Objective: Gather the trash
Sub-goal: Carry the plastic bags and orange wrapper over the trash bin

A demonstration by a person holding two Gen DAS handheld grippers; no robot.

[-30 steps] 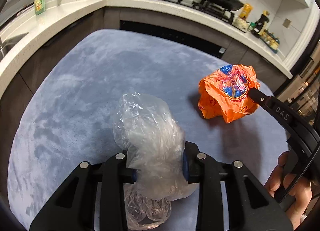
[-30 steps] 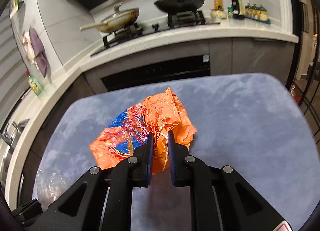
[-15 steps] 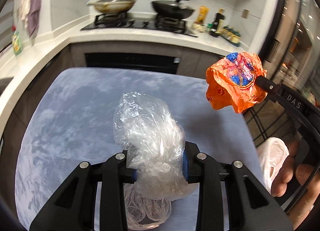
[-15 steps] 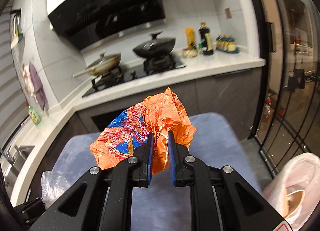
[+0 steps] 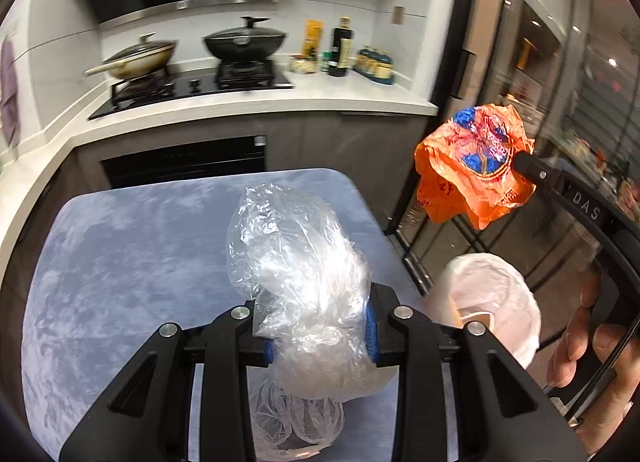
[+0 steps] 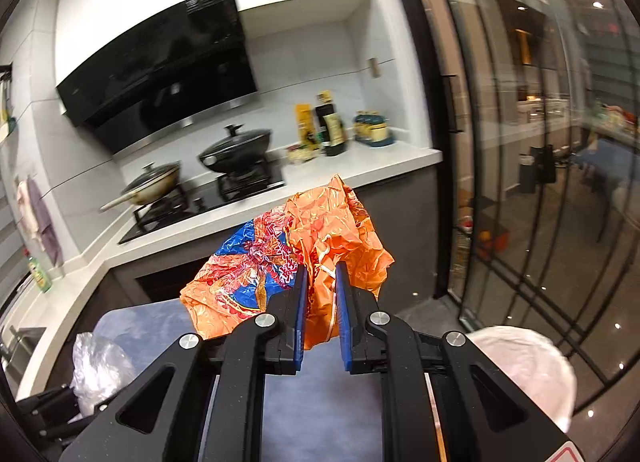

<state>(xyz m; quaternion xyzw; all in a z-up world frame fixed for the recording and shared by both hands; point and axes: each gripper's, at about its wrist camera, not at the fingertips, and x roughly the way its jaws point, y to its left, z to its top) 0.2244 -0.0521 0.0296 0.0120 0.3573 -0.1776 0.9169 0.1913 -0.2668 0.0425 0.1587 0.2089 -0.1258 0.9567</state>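
My left gripper (image 5: 318, 336) is shut on a crumpled clear plastic bag (image 5: 296, 262) and holds it above the blue-grey table (image 5: 120, 246). My right gripper (image 6: 320, 290) is shut on a crumpled orange and blue wrapper (image 6: 296, 258), lifted high in the air off the table's right side. That wrapper (image 5: 472, 166) and the right gripper's arm also show in the left wrist view. A white trash bag (image 5: 492, 298) stands open on the floor right of the table, below the wrapper; it also shows in the right wrist view (image 6: 528, 366). The clear bag (image 6: 100, 366) shows low left there.
A kitchen counter (image 5: 320, 98) runs behind the table, with a stove, two pans (image 5: 244, 42) and bottles (image 5: 340, 46). Glass sliding doors (image 6: 520, 182) stand to the right. A green bottle (image 6: 38, 274) sits on the left counter.
Both grippers have risen and swung to the right with their trash. The orange wrapper has moved off the table's edge. The white trash bag has come further into view.
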